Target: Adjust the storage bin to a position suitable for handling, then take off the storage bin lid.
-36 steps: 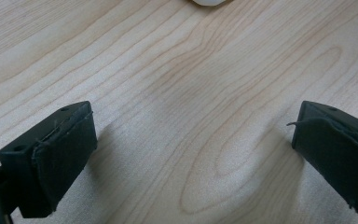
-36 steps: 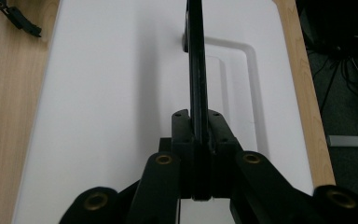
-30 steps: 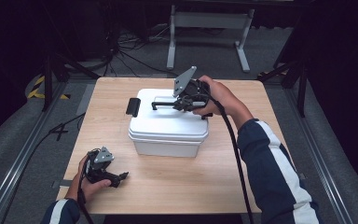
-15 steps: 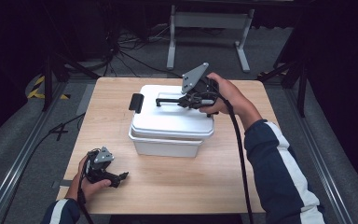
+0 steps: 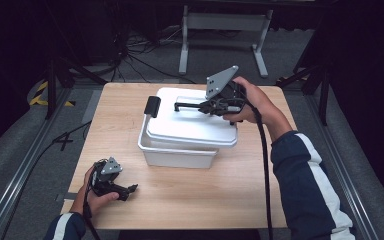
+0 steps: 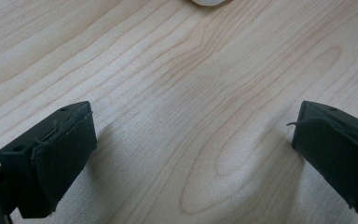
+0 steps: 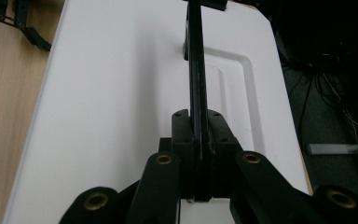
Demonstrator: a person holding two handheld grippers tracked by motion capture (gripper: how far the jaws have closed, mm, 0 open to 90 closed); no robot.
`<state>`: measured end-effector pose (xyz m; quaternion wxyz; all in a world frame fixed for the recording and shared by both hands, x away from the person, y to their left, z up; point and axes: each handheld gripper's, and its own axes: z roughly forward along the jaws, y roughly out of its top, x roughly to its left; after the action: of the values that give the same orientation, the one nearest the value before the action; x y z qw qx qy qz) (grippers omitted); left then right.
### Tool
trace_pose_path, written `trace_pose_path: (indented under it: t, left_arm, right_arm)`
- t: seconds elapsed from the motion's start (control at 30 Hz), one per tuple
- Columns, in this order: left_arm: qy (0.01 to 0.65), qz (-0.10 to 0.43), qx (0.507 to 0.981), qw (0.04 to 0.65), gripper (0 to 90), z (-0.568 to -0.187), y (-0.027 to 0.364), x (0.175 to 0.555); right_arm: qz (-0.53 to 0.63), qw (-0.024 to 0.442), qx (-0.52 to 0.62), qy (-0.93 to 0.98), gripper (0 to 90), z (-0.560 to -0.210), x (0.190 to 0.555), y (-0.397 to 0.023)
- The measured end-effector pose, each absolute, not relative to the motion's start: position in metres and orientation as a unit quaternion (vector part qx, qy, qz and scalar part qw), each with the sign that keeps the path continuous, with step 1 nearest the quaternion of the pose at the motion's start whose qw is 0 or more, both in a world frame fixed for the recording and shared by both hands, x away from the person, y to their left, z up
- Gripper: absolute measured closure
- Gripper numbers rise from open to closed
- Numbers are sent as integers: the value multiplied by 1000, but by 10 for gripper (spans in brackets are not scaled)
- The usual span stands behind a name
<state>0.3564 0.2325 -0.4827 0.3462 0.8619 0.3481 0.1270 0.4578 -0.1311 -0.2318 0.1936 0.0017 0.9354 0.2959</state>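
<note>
High view: a white plastic storage box (image 5: 177, 152) stood mid-table on the wooden table (image 5: 240, 195), its white lid (image 5: 190, 125) lifted and skewed toward the right and far side, no longer seated on the rim. The right gripper (image 5: 202, 106) was clamped on the lid's black handle (image 5: 187, 105), held by the person's right hand (image 5: 252, 102). A black latch (image 5: 152, 106) stood at the lid's left end. The left gripper (image 5: 130, 189) rested near the table's front left corner, well apart from the box. Left gripper view: jaws spread wide over bare wood, nothing between them; a sliver of white box showed at the top edge. Right gripper view: jaws pinched tight on the thin black handle (image 7: 196, 70), running out over the lid (image 7: 121, 93). Judgement: lid removal looked underway, lid freed but not yet set down; box contents hidden. No brand, label or writing legible anywhere.
</note>
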Motion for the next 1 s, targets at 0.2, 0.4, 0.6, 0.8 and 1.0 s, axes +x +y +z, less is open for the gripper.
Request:
trace_pose_path:
  t: [0.2,0.4,0.6,0.8,1.0]
  left_arm:
    - [348,127,862,346,2,-483,233,356]
    - [347,127,862,346,2,-483,233,357]
    - [348,127,862,346,2,-483,233,356]
    - [348,127,862,346,2,-483,232,356]
    - [347,129,862,346,3,-483,233,357]
  right_arm:
    - [302,194,11,933,848,-230,456,-149]
    - [304,201,21,931,848,-226,454,-164]
    - [304,210,31,929,848,-223,449,-185]
    - [305,219,41,926,847,-222,445,-205]
    - [308,222,53,924,847,-222,441,-222]
